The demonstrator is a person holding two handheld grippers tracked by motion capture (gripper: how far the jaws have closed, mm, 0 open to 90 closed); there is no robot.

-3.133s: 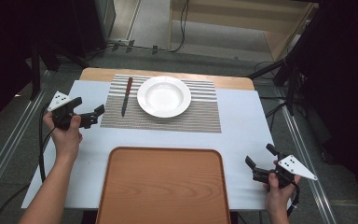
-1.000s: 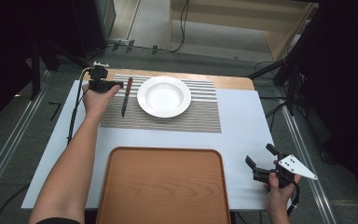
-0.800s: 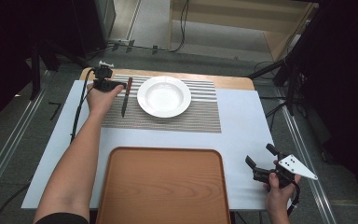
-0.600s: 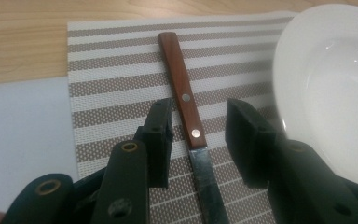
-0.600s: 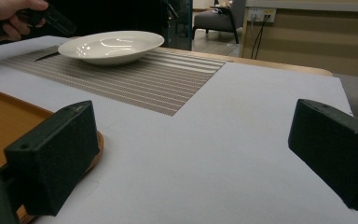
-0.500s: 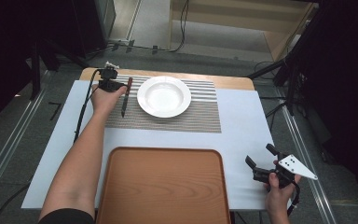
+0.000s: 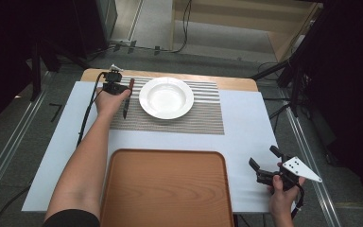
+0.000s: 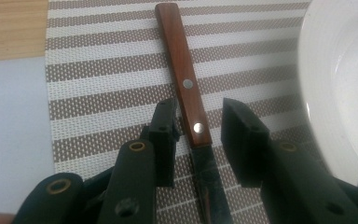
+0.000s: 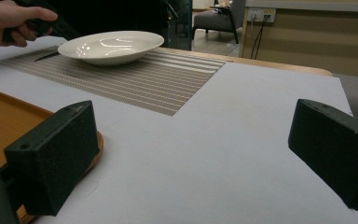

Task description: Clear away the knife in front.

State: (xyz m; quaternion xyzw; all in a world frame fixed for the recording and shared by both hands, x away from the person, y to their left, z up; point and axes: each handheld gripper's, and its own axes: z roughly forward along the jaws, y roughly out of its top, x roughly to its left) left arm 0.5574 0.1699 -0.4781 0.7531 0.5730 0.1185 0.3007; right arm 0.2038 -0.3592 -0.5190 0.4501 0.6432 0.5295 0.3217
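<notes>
Left gripper [image 8: 196, 133] set to pinch the knife [image 8: 186, 86] by its handle

Its jaws stand part open astride the wooden handle near the blade, gripping nothing yet; I'd close squarely there, then lift level, clear of the plate [image 8: 340, 79]. The knife lies flat on the mat [image 7: 170, 116] left of the plate: brown handle, two rivets, dark blade. The right gripper [image 7: 264, 171] idles wide open and empty near the tray [image 7: 165, 189]

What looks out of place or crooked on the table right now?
Little stands out. The knife lies slightly slanted across the striped placemat beside the white plate, between the open jaws of the left hand-held gripper. No spill or damage is visible.
</notes>
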